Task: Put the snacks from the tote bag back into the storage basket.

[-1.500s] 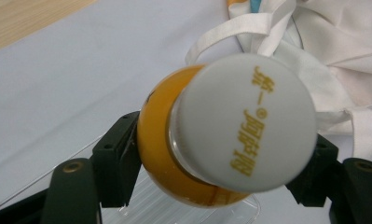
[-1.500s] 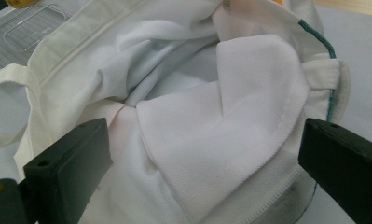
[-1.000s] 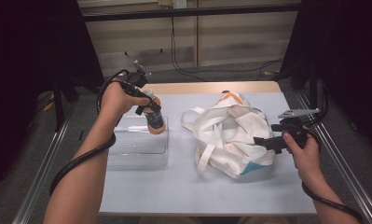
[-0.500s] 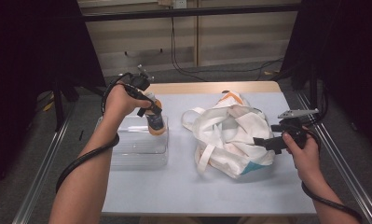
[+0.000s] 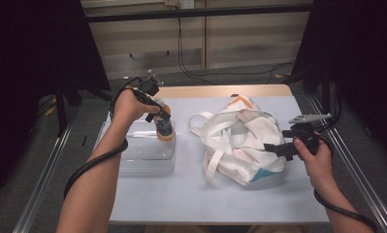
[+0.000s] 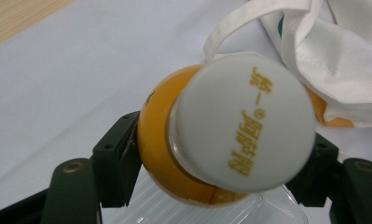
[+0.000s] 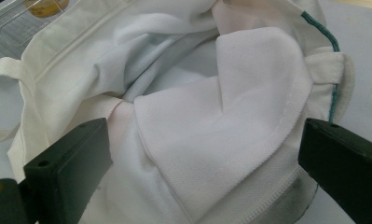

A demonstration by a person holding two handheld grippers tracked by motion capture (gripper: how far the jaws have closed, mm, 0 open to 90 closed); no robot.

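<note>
An orange bottle [image 5: 164, 129] with a white cap [image 6: 242, 123] hangs upright over the right edge of a clear plastic container [image 5: 141, 156]. My left gripper [image 5: 158, 115] is shut on the bottle, one jaw on each side of its orange body [image 6: 156, 140]. A crumpled white tote bag [image 5: 235, 140] with a teal trim lies in the middle of the table. At the bag's right side my right gripper [image 5: 274, 148] stands open. Its jaws are wide apart with white bag fabric [image 7: 211, 140] bulging between them.
The clear container [image 6: 174, 210] sits just below the bottle, and its corner [image 7: 13, 25] appears beyond the bag. The bag's strap [image 6: 249, 28] lies close to the bottle. The table has a pale blue cover [image 5: 191, 194] and a wooden far edge [image 5: 220, 91].
My left gripper has carried the bottle slightly down and toward me, closer to the container. The right gripper has stayed at the bag.
</note>
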